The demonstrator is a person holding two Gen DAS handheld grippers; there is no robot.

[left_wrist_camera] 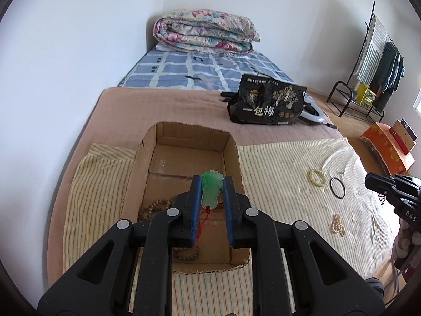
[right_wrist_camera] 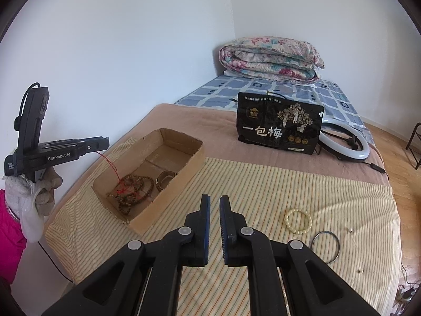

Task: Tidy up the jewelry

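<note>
My left gripper [left_wrist_camera: 212, 184] is shut on a green jade pendant [left_wrist_camera: 211, 192] with a red cord, held above the open cardboard box [left_wrist_camera: 189, 137]. In the right wrist view the left gripper [right_wrist_camera: 104, 143] hangs over the box [right_wrist_camera: 194, 158], its red cord [right_wrist_camera: 111, 167] trailing down onto brown bead strings [right_wrist_camera: 131, 189]. A ring-shaped bangle [right_wrist_camera: 165, 179] also lies in the box. My right gripper [right_wrist_camera: 215, 202] is nearly closed and empty above the striped cloth [right_wrist_camera: 263, 184]. A cream bead bracelet [right_wrist_camera: 298, 221], a dark thin bangle [right_wrist_camera: 325, 246] and a pearl strand [left_wrist_camera: 338, 224] lie on the cloth.
A black snack bag [right_wrist_camera: 279, 123] stands on the bed behind the cloth, with a white ring light [right_wrist_camera: 344, 142] beside it. A folded floral quilt [right_wrist_camera: 271, 58] lies at the far end. A clothes rack [left_wrist_camera: 368, 65] and an orange box [left_wrist_camera: 386, 150] stand to the right.
</note>
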